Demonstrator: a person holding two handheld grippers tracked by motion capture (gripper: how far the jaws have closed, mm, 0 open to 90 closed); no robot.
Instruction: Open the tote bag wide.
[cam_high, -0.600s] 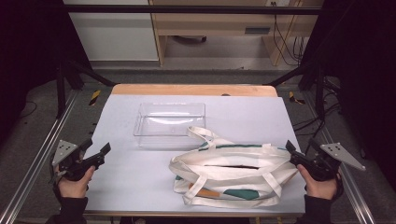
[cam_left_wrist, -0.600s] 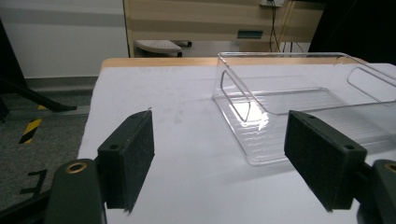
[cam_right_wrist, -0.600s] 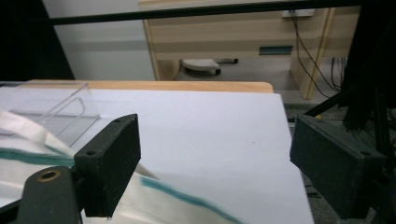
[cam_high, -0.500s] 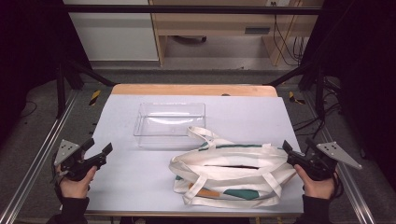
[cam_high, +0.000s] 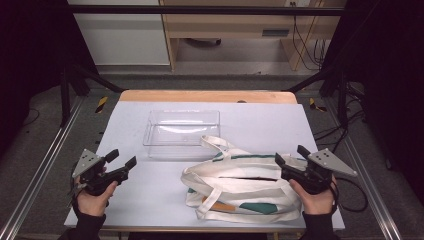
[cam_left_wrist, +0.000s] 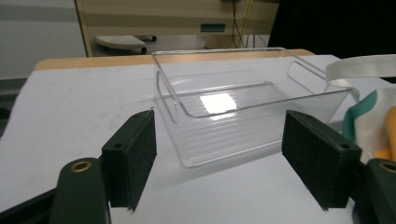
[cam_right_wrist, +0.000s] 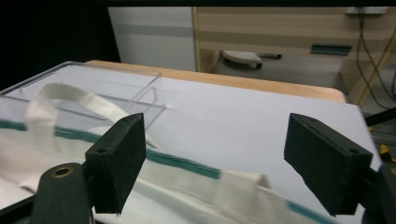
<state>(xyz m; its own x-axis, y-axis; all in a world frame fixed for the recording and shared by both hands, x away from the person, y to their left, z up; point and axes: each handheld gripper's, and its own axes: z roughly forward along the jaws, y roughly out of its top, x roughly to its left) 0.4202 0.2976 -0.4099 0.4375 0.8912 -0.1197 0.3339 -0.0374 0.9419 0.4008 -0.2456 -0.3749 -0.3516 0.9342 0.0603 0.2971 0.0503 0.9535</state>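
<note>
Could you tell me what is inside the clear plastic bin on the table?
The clear plastic bin looks empty: its ribbed floor shows through. One strap of the tote bag loops against its near right corner, hiding a little of that wall.

A cream tote (cam_high: 245, 187) with green and orange patches lay flat on the desk (cam_high: 140, 200), its handles loose, one handle (cam_high: 216, 143) draped against the clear empty bin (cam_high: 182, 132) standing upright just behind it.
</note>
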